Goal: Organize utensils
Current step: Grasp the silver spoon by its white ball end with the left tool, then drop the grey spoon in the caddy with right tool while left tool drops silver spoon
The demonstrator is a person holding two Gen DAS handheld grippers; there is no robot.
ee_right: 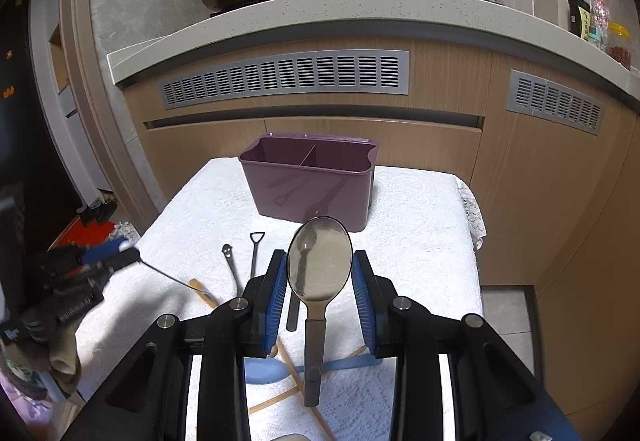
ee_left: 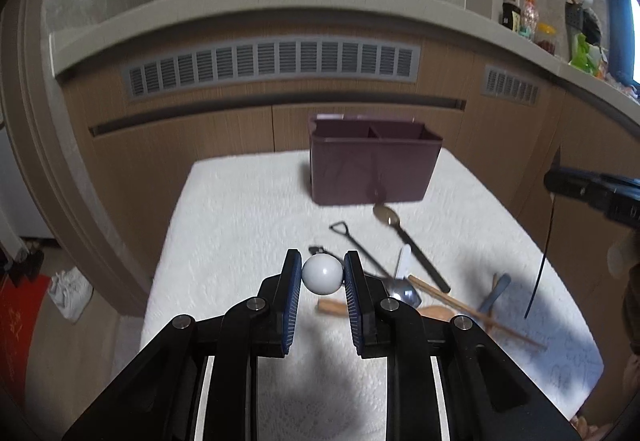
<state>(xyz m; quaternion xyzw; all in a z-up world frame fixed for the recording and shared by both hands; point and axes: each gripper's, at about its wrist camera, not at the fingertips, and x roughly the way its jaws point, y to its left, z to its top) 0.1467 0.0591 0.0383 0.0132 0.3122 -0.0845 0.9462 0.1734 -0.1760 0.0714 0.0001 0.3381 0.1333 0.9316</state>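
We see each hand-held gripper (ee_left: 322,277) built of black linkage arms. Silver round screws mark the joints. Ribbed blue pads (ee_right: 276,301) line the fingers.

The round white ball (ee_left: 322,274) looks smooth and shiny, like hard plastic. The big silver metal spoon (ee_right: 319,269) is so shiny that it works like a mirror. The purple plastic box (ee_right: 310,185) with two parts inside is smooth and a bit glossy; dim shapes show on its front. The white cloth (ee_left: 240,209) on the table looks soft, bumpy and matt. The thin wooden sticks (ee_left: 472,311) are light brown and dull. The small black shovel-shaped tool (ee_left: 352,243) looks like matt metal. The light blue spoon (ee_right: 264,371) looks like smooth plastic. The blue pads (ee_right: 277,297) on the black plastic fingers have fine ridges and look rubbery.
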